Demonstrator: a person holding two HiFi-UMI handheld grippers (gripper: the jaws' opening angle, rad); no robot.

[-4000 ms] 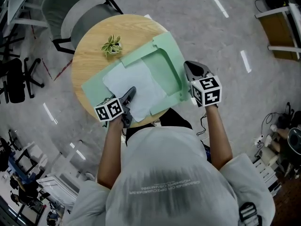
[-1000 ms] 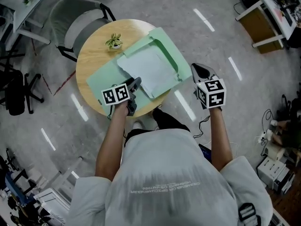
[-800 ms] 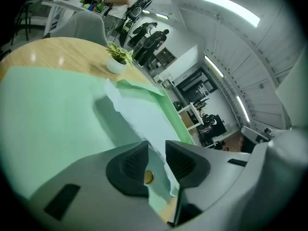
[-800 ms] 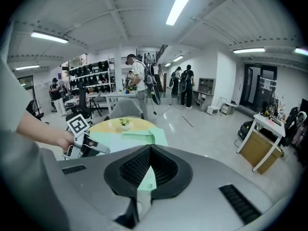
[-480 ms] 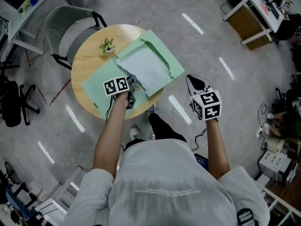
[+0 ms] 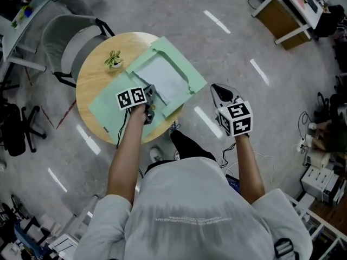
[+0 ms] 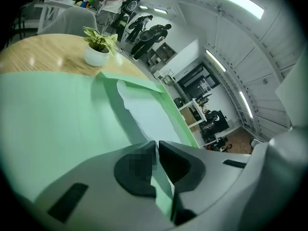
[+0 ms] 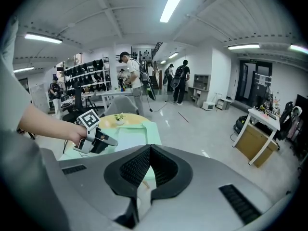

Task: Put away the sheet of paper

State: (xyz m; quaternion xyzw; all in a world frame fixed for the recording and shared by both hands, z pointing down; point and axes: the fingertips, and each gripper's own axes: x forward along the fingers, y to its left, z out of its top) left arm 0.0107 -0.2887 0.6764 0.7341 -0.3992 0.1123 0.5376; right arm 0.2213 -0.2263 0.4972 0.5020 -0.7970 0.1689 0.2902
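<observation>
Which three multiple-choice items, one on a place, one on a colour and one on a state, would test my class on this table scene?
1. Where does the potted plant stand?
A. On the wooden table, beside the folder
B. On the chair
C. On the floor

2. What colour is the open folder in which the sheet of paper lies?
A. Blue
B. Green
C. Red

3. How do the jaws of the right gripper stand?
A. Wide apart
B. Closed on the paper
C. Together, with nothing between them

Answers:
1 A: the plant's pot sits on bare wood next to the folder's edge.
2 B: the folder is pale green in every view.
3 C: the right gripper view shows its jaws meeting, away from the table.
</observation>
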